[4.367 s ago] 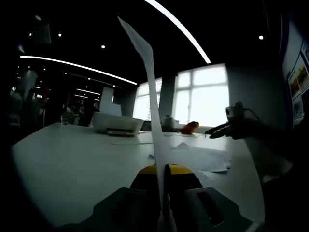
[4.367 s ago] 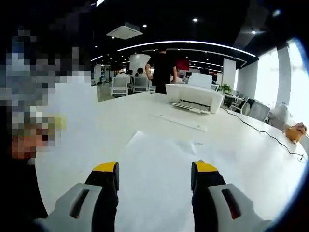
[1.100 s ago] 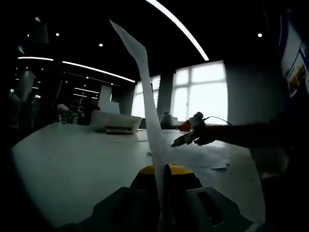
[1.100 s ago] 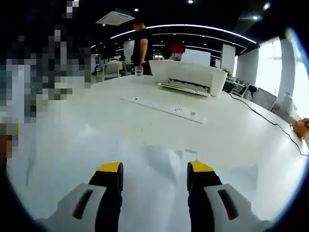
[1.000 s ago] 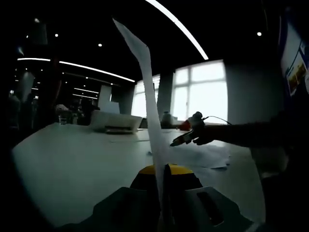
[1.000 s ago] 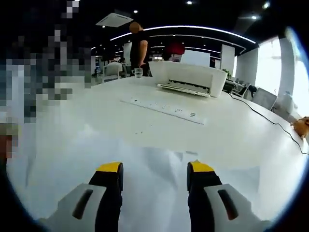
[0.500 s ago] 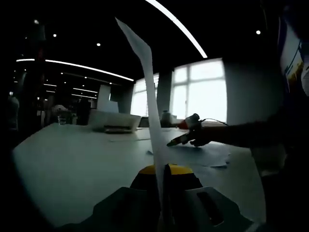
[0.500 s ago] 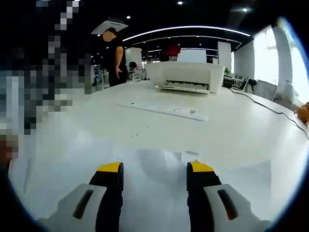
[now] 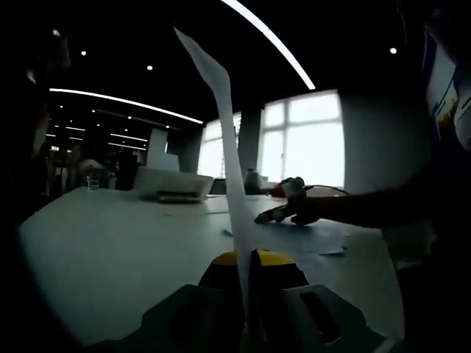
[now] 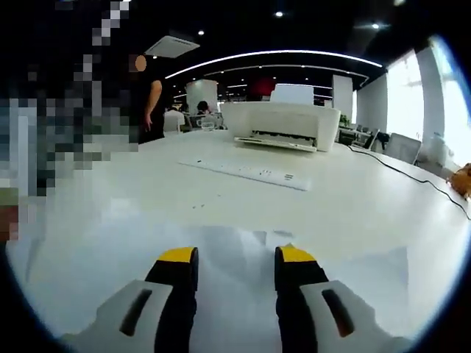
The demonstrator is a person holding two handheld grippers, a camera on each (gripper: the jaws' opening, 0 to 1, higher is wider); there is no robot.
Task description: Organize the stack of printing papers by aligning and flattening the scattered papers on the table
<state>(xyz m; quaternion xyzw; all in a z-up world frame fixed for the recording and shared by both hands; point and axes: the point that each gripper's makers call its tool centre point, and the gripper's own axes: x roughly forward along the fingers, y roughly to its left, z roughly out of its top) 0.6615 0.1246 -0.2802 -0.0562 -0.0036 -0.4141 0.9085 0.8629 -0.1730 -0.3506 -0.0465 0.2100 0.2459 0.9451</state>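
Paper sheet [image 9: 224, 140] stood upright, pinched edge-on in the closed left gripper [image 9: 250, 268], its upper part curling over. Such a sheet was judged light, limp and easily creased; the best hold appeared to be near an edge or corner, with the free end guided down. Remaining scattered papers [image 10: 243, 254] lay flat on the white surface [image 10: 353, 213]. The right gripper [image 10: 235, 268] was held low and level over them, jaws parted with nothing between; whether the tips touched the sheets could not be told. In the left gripper view it [image 9: 283, 212] reached in from the right over those papers. A printer [image 10: 283, 121] stood well beyond.
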